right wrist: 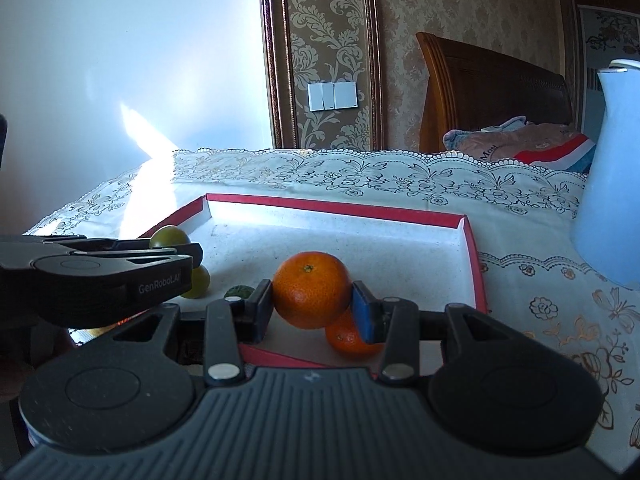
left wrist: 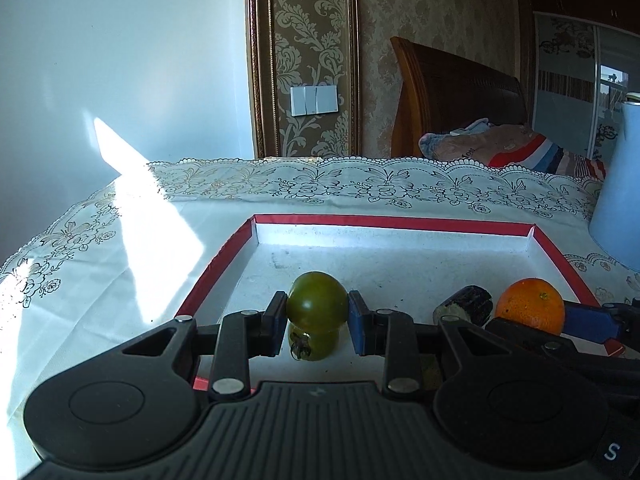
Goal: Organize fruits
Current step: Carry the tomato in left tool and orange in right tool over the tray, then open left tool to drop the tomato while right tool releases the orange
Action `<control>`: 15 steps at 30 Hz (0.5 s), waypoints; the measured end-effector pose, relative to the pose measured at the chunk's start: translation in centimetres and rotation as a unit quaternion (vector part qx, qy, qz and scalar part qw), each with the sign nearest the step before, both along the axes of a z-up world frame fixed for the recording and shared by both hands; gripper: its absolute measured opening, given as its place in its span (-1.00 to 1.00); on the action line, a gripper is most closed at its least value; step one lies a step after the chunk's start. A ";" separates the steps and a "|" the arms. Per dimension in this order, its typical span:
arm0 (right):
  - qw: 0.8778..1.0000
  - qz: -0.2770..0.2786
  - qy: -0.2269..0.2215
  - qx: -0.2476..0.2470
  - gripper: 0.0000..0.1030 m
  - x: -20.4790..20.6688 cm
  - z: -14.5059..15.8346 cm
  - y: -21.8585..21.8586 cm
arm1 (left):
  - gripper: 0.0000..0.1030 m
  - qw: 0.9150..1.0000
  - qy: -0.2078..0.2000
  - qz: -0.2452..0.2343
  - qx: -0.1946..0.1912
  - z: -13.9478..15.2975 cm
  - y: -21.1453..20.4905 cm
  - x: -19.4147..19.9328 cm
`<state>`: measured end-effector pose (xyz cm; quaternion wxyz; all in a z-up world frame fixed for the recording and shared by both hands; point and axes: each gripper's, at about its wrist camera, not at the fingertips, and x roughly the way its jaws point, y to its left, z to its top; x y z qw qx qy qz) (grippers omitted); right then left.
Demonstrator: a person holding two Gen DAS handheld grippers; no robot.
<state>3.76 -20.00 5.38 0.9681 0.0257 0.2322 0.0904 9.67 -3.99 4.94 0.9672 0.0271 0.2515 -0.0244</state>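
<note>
We note the left gripper [left wrist: 317,316] and right gripper [right wrist: 312,300] have matt black plastic bodies, ribbed on top, with bright metal pivot pins and blue pads. The green tomato [left wrist: 316,300] has smooth, glossy skin; the orange [right wrist: 311,289] has a finely pitted, dull-sheen peel. The tray [right wrist: 340,205] looks like cardboard: red matt rim, white, slightly grainy inner lining. The tablecloth [left wrist: 360,184] is white cloth with an embroidered lace-like border. We see a polished wooden headboard [left wrist: 452,92] and a smooth pale jug [right wrist: 612,184].
</note>
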 end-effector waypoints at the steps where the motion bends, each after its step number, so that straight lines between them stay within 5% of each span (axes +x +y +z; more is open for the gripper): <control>1: 1.000 -0.001 0.001 -0.001 -0.23 0.1 -0.1 0.1 | -0.41 1.000 0.003 -0.001 0.000 -0.1 0.0 0.2; 15: 1.000 -0.011 0.001 0.005 -0.23 0.6 -0.9 0.1 | -0.37 1.000 0.000 -0.009 -0.001 -0.9 -0.6 0.8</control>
